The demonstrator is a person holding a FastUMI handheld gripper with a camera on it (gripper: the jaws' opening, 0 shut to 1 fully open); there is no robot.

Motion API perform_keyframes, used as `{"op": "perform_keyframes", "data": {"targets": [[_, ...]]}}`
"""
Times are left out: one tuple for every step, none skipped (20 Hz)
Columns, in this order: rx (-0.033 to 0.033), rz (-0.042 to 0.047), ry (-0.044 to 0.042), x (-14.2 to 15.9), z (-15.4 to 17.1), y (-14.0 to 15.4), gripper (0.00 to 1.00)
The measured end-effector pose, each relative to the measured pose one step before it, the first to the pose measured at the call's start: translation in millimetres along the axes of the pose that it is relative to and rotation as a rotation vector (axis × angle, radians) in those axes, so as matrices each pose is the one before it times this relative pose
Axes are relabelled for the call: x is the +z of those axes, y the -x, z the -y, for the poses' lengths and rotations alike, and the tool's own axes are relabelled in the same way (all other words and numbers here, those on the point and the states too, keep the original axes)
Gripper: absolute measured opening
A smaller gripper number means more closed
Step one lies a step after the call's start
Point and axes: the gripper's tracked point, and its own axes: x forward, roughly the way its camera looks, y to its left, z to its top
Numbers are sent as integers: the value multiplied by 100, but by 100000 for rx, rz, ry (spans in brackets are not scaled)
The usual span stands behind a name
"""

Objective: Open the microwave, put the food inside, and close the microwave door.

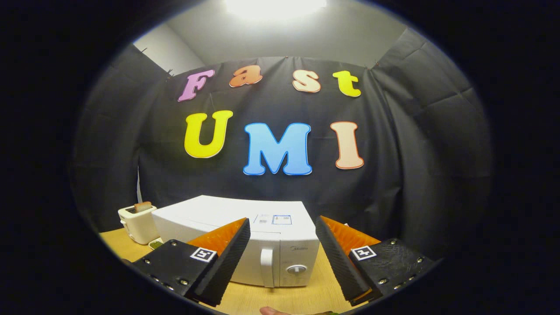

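Gripper view. Gripper held above the wooden table, fingers spread wide apart, nothing between them and nothing gripped. White microwave straight ahead at twelve o'clock, standing on the table, door shut. Front face seen through the gap between the two fingers: vertical door handle just left of the control panel, round knob at four o'clock from the handle. Left finger overlapping the door's left half, hiding that part of the front; right finger just off the microwave's right edge, over bare table. Labels on the microwave's top, near its front edge; too small to make out.

At ten o'clock from the microwave, a cream toaster close beside its left wall, a brownish slice sticking up from the slot. At the toaster's foot, at five o'clock from it, a small light dish with something green, partly hidden behind the left finger's mount; contents unclear. At six o'clock, nearest of all and below the fingers, a fingertip of a hand at the table's near edge, with a sliver of something greenish beside it, too cut off to identify.

Behind everything, black cloth wall; bright ceiling light at twelve o'clock overhead.
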Motion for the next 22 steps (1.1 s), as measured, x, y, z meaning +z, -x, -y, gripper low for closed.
{"op": "perform_keyframes", "data": {"targets": [[200, -1209, 906, -1749, -436, -627, 96], [339, -2110, 308, -1822, -335, -519, 96], [-101, -2360, -373, -1776, -151, -699, 96], [-835, -1935, -702, -1375, -86, -780, 96], [-884, -1973, -991, -1272, 14, -794, 96], [-619, -1646, -1043, -1097, -133, -730, 96], [-315, -1612, 343, -1291, -384, -569, 96], [-620, -1390, 2344, -1152, -215, -639, 95], [37, 296, 1348, -347, -286, -562, 93], [141, 203, 624, -432, -392, -779, 88], [353, -1394, -334, -829, -367, -806, 84], [-853, -2197, 319, -932, -87, -282, 72], [1609, -32, -1133, -690, -639, 43, 63], [547, -383, -712, -657, -111, -408, 45], [-1154, -1293, 563, -99, 97, 859, 37], [-179, 376, -1077, -297, -111, -531, 32], [-483, -458, -1676, 160, 128, -62, 29], [-295, -150, -598, -123, -137, -10, 21], [199, -743, 1538, -34, -221, 284, 14], [391, -1451, -1188, -31, 86, -68, 9], [139, -1080, -1992, 62, -19, -42, 9], [-787, -1029, 170, -38, -13, 215, 9]]}}
